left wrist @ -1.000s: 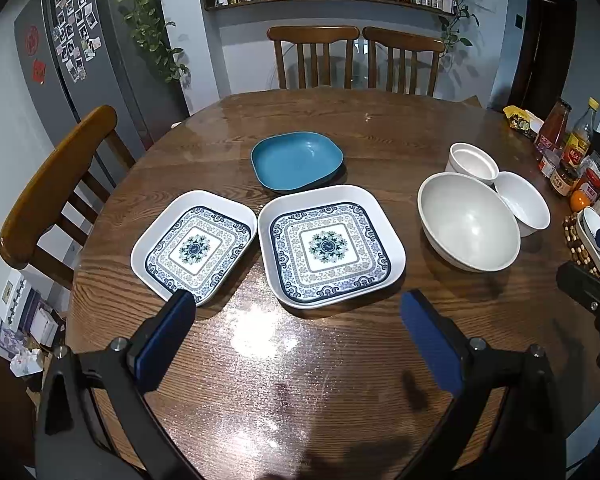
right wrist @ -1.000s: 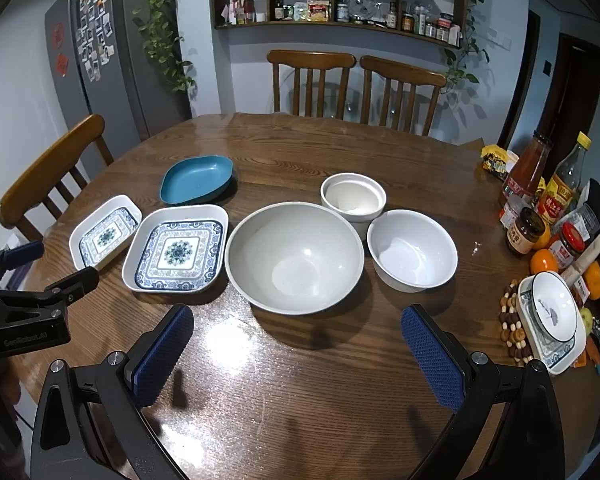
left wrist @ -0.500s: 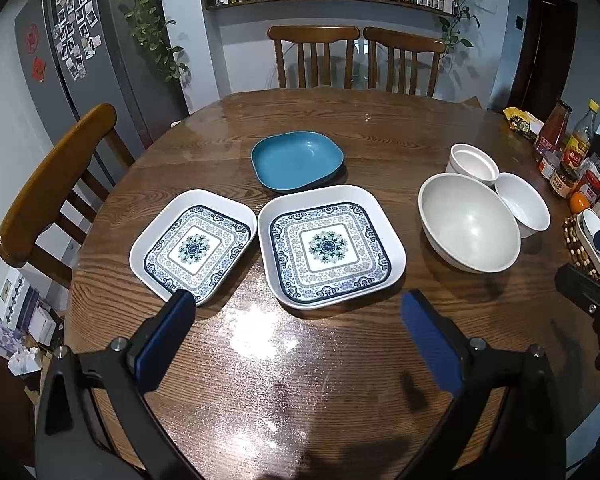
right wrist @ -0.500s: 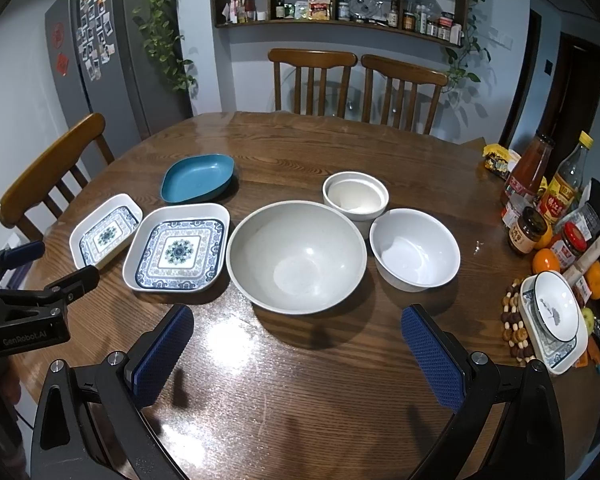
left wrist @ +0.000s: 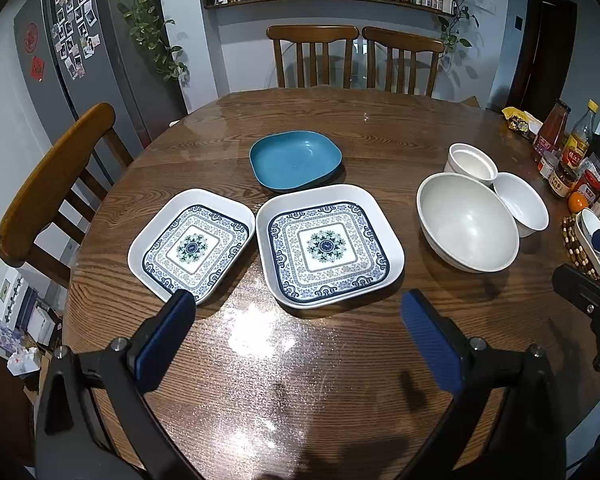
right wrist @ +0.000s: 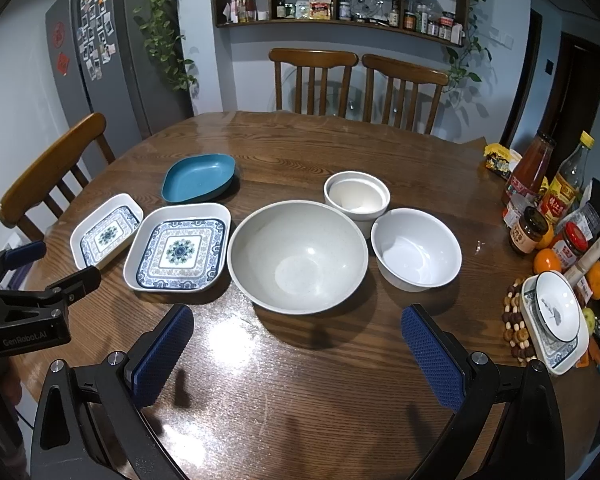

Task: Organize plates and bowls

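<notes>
Both claws are held above the near edge of the round wooden table [left wrist: 300,360], and nothing is gripped yet. The left gripper [left wrist: 296,330] is spread wide and empty; the right gripper [right wrist: 298,346] is spread just as wide, also empty.

Nothing is stacked so far, so the first pick is judged to be the step in hand. It would be done best by taking a rim edge-on: one blue pad slid under the lip, the other laid on the inner wall, and the dish lifted level so that it is not dragged across the glossy top. Smaller pieces should be nested into larger ones.

Ahead of the left gripper, the large square white plate with a blue floral pattern [left wrist: 328,246] is seen nearly centred between the fingers, near but not touched. The smaller patterned white plate [left wrist: 192,246] lies just beside it, with the left pad overlapped against its near corner in view. The blue square dish [left wrist: 296,164] sits behind them.

Ahead of the right gripper, the large grey round bowl [right wrist: 298,256] is lined up between the pads. The medium white bowl [right wrist: 416,248] lies to its right, the small white ramekin [right wrist: 357,196] behind.
</notes>
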Demonstrator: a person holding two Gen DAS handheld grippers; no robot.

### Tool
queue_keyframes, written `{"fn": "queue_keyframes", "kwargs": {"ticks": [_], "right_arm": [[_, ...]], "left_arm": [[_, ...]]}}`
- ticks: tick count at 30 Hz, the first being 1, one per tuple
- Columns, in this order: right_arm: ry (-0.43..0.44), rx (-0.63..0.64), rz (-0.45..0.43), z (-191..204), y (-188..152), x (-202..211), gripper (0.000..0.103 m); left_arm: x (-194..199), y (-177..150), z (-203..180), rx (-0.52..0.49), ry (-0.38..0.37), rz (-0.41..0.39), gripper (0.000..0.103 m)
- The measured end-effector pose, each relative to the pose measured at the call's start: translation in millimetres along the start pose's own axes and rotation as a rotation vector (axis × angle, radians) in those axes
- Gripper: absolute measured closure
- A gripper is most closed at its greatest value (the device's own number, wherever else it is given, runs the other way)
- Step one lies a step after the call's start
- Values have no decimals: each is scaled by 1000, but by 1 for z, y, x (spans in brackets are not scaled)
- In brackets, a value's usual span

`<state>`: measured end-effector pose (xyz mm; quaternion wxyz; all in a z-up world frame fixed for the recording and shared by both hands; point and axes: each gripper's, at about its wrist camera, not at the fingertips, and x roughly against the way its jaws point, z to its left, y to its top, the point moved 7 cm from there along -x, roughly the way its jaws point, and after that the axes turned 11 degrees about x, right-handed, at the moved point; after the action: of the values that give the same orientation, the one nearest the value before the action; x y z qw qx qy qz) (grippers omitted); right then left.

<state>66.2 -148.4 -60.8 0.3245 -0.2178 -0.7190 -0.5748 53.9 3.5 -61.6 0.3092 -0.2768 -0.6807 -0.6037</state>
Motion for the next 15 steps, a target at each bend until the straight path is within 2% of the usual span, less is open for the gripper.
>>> {"fn": "queue_keyframes", "kwargs": {"ticks": [15], "right_arm": [[1,1,2,0,-1,-1,0]], "left_arm": [[-1,-1,0,3,-1,2,1]]}}
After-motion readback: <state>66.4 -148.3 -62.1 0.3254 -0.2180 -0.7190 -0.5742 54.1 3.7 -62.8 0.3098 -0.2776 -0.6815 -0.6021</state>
